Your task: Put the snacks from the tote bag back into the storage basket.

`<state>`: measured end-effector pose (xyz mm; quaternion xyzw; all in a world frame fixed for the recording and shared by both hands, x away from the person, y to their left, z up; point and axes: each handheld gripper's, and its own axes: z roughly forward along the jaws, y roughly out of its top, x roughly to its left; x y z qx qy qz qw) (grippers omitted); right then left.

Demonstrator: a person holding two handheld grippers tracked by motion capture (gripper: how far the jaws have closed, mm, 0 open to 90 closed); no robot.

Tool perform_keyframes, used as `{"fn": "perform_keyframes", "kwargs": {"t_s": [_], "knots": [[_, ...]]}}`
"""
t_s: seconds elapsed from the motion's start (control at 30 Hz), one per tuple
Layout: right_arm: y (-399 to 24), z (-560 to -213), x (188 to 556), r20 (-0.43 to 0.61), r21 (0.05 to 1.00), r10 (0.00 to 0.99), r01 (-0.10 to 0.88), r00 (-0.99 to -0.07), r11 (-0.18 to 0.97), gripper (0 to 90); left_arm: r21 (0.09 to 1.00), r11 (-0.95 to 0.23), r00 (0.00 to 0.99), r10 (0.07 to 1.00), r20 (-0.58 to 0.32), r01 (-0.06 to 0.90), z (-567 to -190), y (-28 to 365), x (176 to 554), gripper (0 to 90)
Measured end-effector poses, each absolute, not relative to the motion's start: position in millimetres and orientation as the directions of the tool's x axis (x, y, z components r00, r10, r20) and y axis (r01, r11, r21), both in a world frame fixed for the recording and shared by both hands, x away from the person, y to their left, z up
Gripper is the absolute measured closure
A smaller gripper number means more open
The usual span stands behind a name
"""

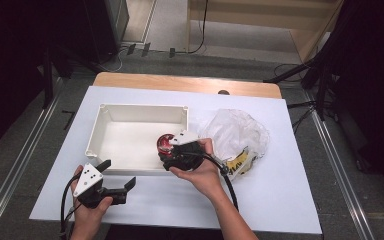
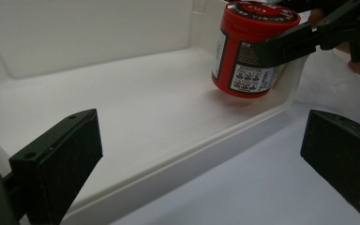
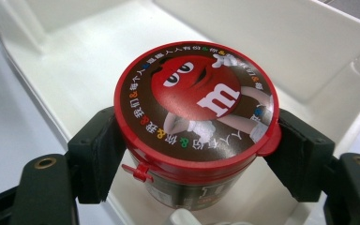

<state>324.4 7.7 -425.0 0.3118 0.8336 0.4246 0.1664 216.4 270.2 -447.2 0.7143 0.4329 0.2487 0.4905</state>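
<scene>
Right gripper view: fingers clamp the red candy jar over the white tray, seemingly for lowering inside; left gripper open beside the tray.

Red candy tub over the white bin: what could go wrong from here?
1. The right claw grips the red candy tub just under its lid; in the left gripper view the tub hangs tilted above the floor of the white bin, so on release it may tip or roll.
2. The tub sits close to the bin's near corner wall; lowering could knock it against the rim.
</scene>
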Motion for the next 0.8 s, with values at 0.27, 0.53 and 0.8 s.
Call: {"fn": "perform_keyframes", "kwargs": {"t_s": [0.27,0.53,0.8], "knots": [[6.0,-427.0,323.7,-0.023,0.813,0.671,0.376,-0.742,0.444,26.9,0.915,-0.147,0.500,0.863,-0.066,0.375,-446.7,269.4,215.9,0.0],[0.8,-425.8,322.5,-0.004,0.820,0.672,0.382,-0.741,0.426,27.9,0.915,-0.148,0.504,0.861,-0.068,0.376,-447.6,267.2,217.8,0.0],[-8.7,-418.0,319.5,0.028,0.841,0.676,0.383,-0.736,0.382,24.3,0.916,-0.141,0.503,0.861,-0.073,0.374,-447.6,267.6,218.7,0.0]]}}
